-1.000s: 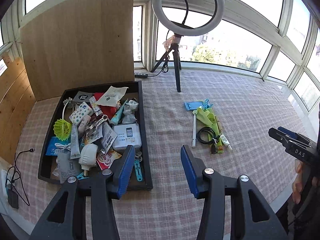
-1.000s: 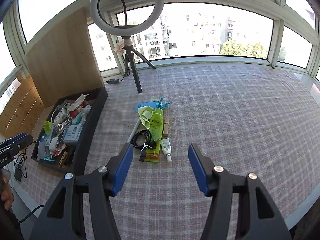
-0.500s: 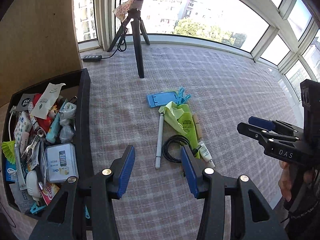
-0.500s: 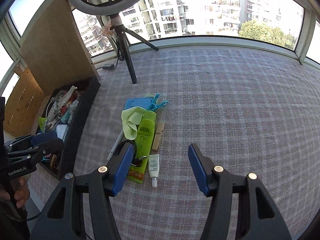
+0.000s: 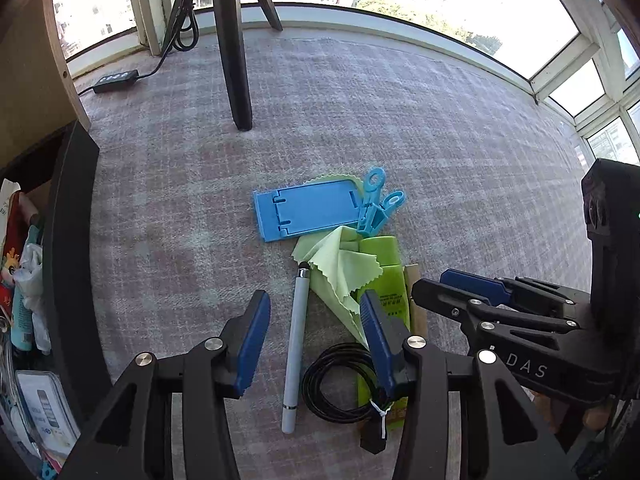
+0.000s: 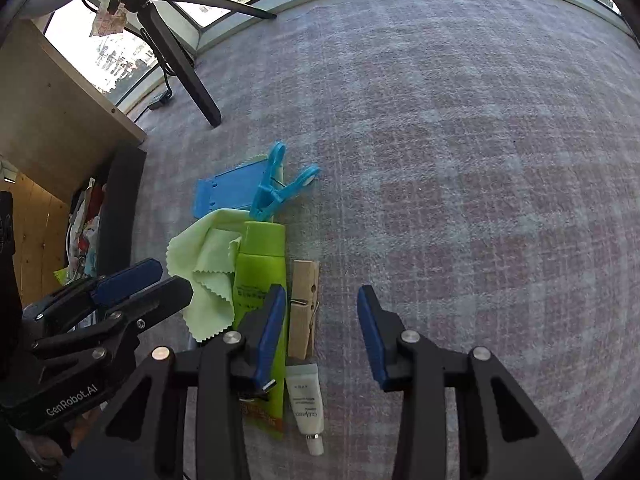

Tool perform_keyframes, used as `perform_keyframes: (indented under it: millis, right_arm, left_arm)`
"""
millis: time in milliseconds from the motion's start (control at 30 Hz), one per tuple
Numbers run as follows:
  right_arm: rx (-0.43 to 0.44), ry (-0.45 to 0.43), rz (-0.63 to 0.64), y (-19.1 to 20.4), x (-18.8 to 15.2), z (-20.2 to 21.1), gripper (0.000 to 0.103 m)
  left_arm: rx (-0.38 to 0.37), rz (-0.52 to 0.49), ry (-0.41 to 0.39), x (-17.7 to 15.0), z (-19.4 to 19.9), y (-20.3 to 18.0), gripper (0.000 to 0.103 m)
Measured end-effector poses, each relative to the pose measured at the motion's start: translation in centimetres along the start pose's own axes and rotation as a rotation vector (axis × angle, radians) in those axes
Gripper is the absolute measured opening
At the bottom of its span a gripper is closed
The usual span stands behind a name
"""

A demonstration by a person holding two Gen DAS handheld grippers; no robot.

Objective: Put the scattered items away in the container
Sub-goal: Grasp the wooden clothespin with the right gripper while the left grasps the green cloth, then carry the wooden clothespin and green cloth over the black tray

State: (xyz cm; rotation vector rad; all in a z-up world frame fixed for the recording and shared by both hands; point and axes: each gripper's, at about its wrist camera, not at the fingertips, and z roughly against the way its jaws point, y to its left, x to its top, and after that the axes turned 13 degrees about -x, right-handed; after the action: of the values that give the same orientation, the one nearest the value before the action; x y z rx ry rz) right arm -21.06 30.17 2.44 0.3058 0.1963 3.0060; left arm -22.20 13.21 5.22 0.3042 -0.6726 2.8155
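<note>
A small pile lies on the checked cloth: a blue phone stand (image 5: 306, 210), a blue clothes peg (image 5: 378, 204), a light green cloth (image 5: 340, 272), a green tube (image 6: 262, 276), a white stylus pen (image 5: 296, 344), a coiled black cable (image 5: 340, 380), a wooden peg (image 6: 305, 304) and a small white tube (image 6: 307, 404). My left gripper (image 5: 314, 340) hangs open right over the pen and cable. My right gripper (image 6: 322, 332) is open too, low over the wooden peg and white tube. The black tray (image 5: 66, 264) full of items stands to the left.
A black tripod leg (image 5: 234, 52) stands on the cloth behind the pile, with a power strip (image 5: 116, 80) and cable at the back left. A wooden board (image 6: 52, 120) leans behind the tray. Windows ring the table's far edge.
Both grippers have moved forward and down from above the tray side to the pile, which now fills the views. Both stayed open.
</note>
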Motion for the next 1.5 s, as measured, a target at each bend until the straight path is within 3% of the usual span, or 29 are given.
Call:
perform_keyframes:
  millis: [133, 267, 500, 567, 733, 1033, 1333, 1500]
  right_arm:
    - [-0.037, 0.006, 0.026, 1.0, 0.5, -0.5, 0.027]
    - [-0.075, 0.019, 0.045, 1.2, 0.7, -0.8, 0.025]
    - [-0.161, 0.011, 0.120, 3.1, 0.9, -1.0, 0.023]
    - [-0.151, 0.015, 0.111, 2.9, 1.0, -1.1, 0.014]
    - [-0.065, -0.010, 0.021, 0.8, 0.7, 0.1, 0.013]
    - [0.023, -0.118, -0.058, -0.8, -1.9, 5.7, 0.013]
    - [0.061, -0.242, -0.031, 2.1, -4.8, 11.8, 0.013]
    - [0.090, -0.282, 0.018, 5.8, -6.4, 13.8, 0.013]
  left_arm:
    - [0.002, -0.005, 0.011, 0.5, -0.6, 0.1, 0.043]
    - [-0.003, 0.000, 0.029, 0.7, -1.1, 0.2, 0.041]
    - [-0.024, 0.041, 0.039, 0.2, -1.7, 1.4, 0.002]
    - [-0.032, 0.047, 0.019, 0.0, -1.3, 1.8, 0.001]
    - [-0.061, 0.043, -0.032, -0.3, 1.0, 2.1, 0.001]
    - [-0.111, 0.009, -0.142, -1.8, 8.4, 0.7, 0.001]
    - [-0.147, -0.025, -0.271, -4.9, 16.2, 1.0, 0.001]
    - [-0.122, -0.018, -0.332, -7.8, 20.8, 3.4, 0.001]
